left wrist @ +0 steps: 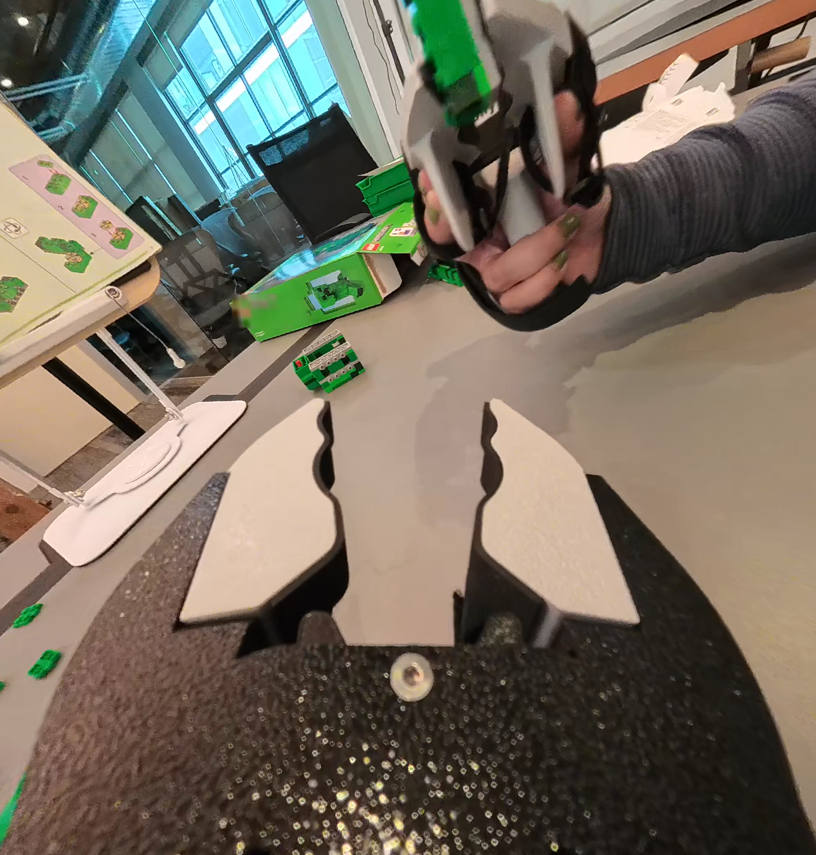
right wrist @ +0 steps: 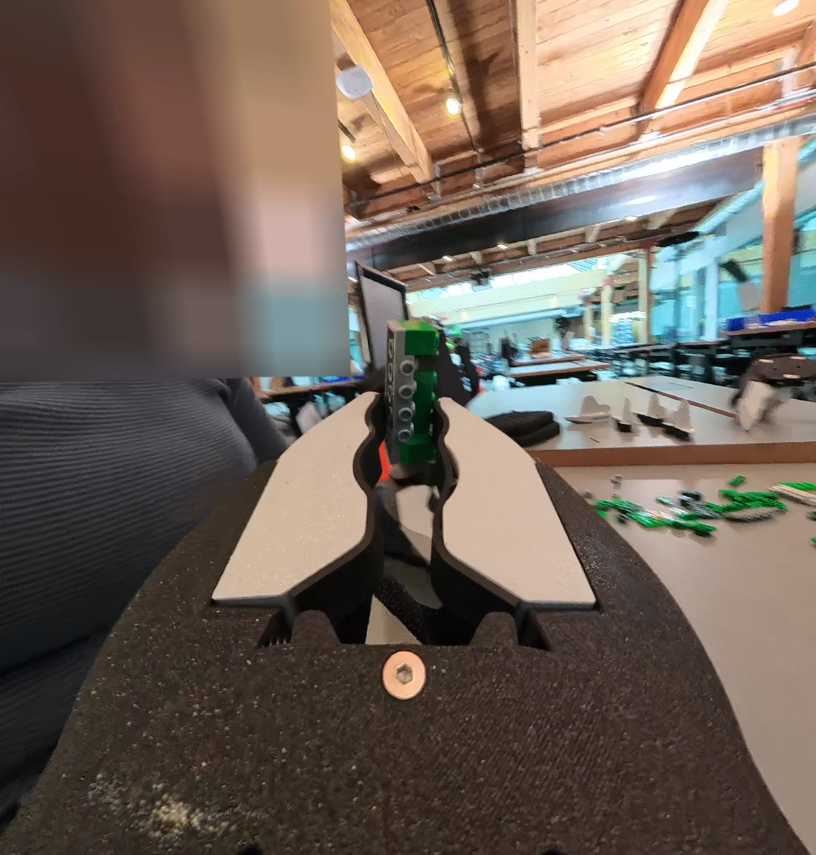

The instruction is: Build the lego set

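Note:
My left gripper (left wrist: 406,409) is open and empty, low over the grey table (left wrist: 674,439). A small green and grey lego block assembly (left wrist: 328,365) stands on the table just beyond its fingertips. My right gripper (right wrist: 406,407) is shut on a green and grey lego assembly (right wrist: 411,393) and holds it up in the air. In the left wrist view that same gripper (left wrist: 485,106), held by a hand in a blue sleeve, is raised at the top with the green piece (left wrist: 452,60) between its fingers.
A green lego box (left wrist: 323,291) lies at the table's far edge. An instruction booklet (left wrist: 40,222) rests on a white stand (left wrist: 133,481) at the left. Loose green bricks lie at the left edge (left wrist: 26,647) and scattered on the table (right wrist: 702,509). Spare gripper parts (right wrist: 628,416) sit on another table. Some 11 cm of space lies between my two pairs of fingers.

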`<state>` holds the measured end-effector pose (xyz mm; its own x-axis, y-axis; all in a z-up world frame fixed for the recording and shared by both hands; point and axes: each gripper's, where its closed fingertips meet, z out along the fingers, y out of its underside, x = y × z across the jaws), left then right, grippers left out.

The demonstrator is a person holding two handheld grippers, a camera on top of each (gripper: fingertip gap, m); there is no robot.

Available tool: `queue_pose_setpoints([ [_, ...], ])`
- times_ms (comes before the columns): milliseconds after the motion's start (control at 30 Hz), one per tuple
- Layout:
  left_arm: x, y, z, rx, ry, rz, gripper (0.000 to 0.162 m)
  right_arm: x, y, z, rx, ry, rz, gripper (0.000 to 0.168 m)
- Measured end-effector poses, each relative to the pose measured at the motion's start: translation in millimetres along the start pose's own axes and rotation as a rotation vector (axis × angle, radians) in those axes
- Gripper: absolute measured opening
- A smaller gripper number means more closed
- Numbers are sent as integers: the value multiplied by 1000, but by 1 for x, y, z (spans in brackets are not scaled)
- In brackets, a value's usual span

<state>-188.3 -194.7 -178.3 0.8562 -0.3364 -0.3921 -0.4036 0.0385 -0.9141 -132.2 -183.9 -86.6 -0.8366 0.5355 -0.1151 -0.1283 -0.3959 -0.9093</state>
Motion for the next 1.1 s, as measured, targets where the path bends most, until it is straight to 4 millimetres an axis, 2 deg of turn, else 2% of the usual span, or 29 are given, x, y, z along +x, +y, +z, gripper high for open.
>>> queue_pose_setpoints([
  [67,0,-1,2,22,22,-60,64,23,8,-3,-72,148,-133,18],
  [100,-1,-3,3,47,34,-106,66,41,12,-6,-121,268,-238,19],
  [167,-8,-4,7,73,33,-135,71,74,24,-17,-307,476,-477,19],
  [267,-32,7,13,-10,-125,77,65,101,53,-24,-594,558,-680,19],
  [333,-34,15,22,-58,-144,213,57,112,71,-26,-713,549,-758,19],
  [467,-36,20,35,-76,-130,305,45,122,98,-28,-859,486,-849,19],
  [667,-33,26,31,-79,-67,269,23,124,108,-31,-950,394,-944,19],
  [933,-27,29,32,-86,-29,276,22,123,112,-34,-1009,337,-1016,19],
  [1033,-28,28,34,-86,-45,289,34,123,113,-35,-1015,327,-1017,19],
  [1100,-28,28,33,-87,-51,297,31,122,114,-35,-1015,322,-1016,19],
])
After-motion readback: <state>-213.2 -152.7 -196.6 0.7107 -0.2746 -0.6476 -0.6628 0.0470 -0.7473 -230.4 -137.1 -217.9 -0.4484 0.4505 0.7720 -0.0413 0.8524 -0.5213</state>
